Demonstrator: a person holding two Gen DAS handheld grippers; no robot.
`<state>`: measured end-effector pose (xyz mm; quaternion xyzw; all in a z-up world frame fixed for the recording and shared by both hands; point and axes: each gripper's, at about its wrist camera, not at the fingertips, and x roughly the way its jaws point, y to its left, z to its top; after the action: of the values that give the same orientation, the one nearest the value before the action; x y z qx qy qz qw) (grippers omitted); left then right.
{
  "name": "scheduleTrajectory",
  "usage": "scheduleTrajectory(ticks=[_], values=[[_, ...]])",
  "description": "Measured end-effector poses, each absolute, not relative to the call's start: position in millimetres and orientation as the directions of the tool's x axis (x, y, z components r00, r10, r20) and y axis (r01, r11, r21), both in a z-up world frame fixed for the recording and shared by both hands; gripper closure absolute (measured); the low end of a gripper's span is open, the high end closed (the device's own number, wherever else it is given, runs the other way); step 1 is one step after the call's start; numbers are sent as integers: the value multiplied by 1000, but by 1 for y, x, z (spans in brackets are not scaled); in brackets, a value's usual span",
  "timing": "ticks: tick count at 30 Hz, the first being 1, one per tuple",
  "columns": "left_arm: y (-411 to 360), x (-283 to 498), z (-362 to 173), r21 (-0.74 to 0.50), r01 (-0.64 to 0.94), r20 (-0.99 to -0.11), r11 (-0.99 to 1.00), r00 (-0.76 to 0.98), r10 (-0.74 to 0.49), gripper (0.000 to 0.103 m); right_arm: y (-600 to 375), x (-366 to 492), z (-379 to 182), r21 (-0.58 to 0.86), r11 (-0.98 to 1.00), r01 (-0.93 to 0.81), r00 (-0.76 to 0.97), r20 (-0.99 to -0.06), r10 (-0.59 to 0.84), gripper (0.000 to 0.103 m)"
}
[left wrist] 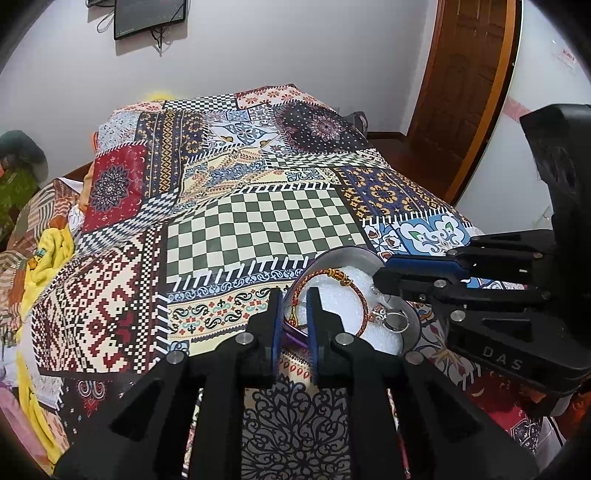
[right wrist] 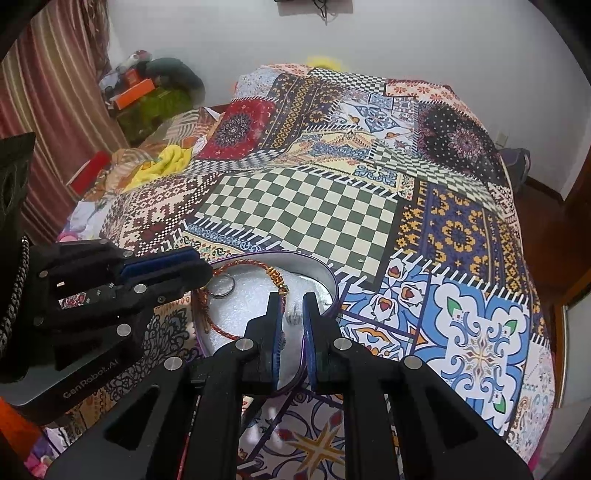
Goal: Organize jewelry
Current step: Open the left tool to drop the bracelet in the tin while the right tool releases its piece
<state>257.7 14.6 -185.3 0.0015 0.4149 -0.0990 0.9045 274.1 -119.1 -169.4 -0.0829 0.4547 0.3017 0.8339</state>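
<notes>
A round purple-rimmed metal tin [left wrist: 345, 254] with white foam lining sits on the patterned bed cover. Inside lie a red-and-gold braided bracelet [left wrist: 364, 301], a jewelled silver ring [left wrist: 380, 314] and a plain silver ring [left wrist: 398, 322]. My left gripper [left wrist: 295, 295] stands over the tin's near left rim, jaws slightly apart with the rim and the bracelet's tassel between them. My right gripper [left wrist: 380, 278] reaches in from the right over the tin. In the right wrist view the right gripper [right wrist: 293, 301] hovers over the jewelled ring [right wrist: 293, 314], jaws narrowly apart; the bracelet [right wrist: 240, 267] and the plain ring [right wrist: 221, 288] lie beyond.
The patchwork bed cover [left wrist: 258, 218] spans the bed. Yellow cloth [left wrist: 48, 266] and clutter lie at its left side. A wooden door [left wrist: 465, 85] stands at the right, a wall screen [left wrist: 147, 16] at the back. A striped curtain [right wrist: 48, 110] hangs left.
</notes>
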Motion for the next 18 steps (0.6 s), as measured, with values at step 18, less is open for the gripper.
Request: scheduleTrajectory(ticks=[18], values=[[19, 211, -147, -28, 155, -721, 988, 681, -127, 63, -140, 238, -131, 85, 823, -561, 488, -770, 412, 78]])
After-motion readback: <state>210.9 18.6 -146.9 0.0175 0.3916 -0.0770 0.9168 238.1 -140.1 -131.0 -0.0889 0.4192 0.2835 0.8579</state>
